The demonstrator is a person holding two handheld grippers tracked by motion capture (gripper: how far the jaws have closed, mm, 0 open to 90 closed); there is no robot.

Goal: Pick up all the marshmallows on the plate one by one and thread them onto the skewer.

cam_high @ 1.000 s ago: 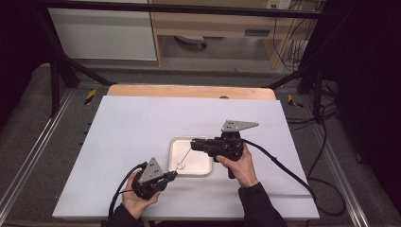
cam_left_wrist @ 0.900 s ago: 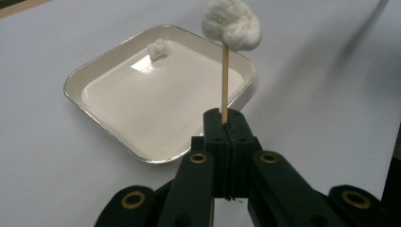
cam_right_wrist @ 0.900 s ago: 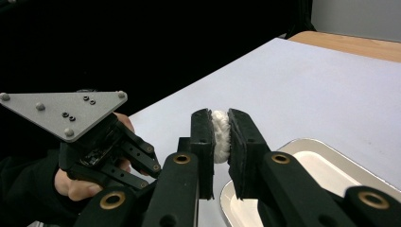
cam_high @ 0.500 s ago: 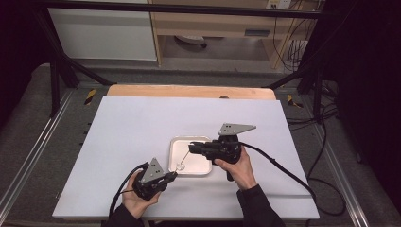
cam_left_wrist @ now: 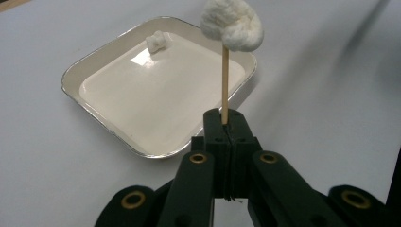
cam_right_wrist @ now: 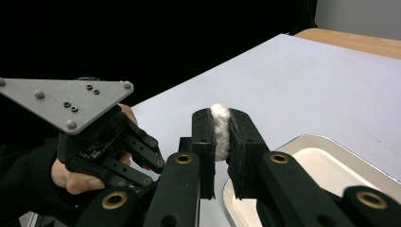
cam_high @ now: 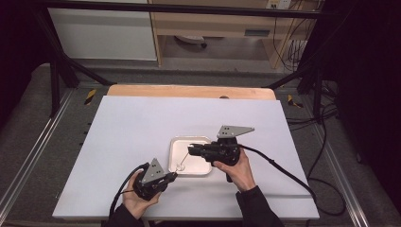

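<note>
Half the cotton wad (cam_right_wrist: pixel 220 135) hidden between right claw (cam_right_wrist: pixel 221 137) pads.

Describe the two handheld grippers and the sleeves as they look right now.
Both grippers, left and right, are black linkage bodies with brass-coloured pivot rings and blocky black jaws. Each carries a grey triangular plate studded with small screws and trails a black cable. The person's sleeves are dark.
</note>
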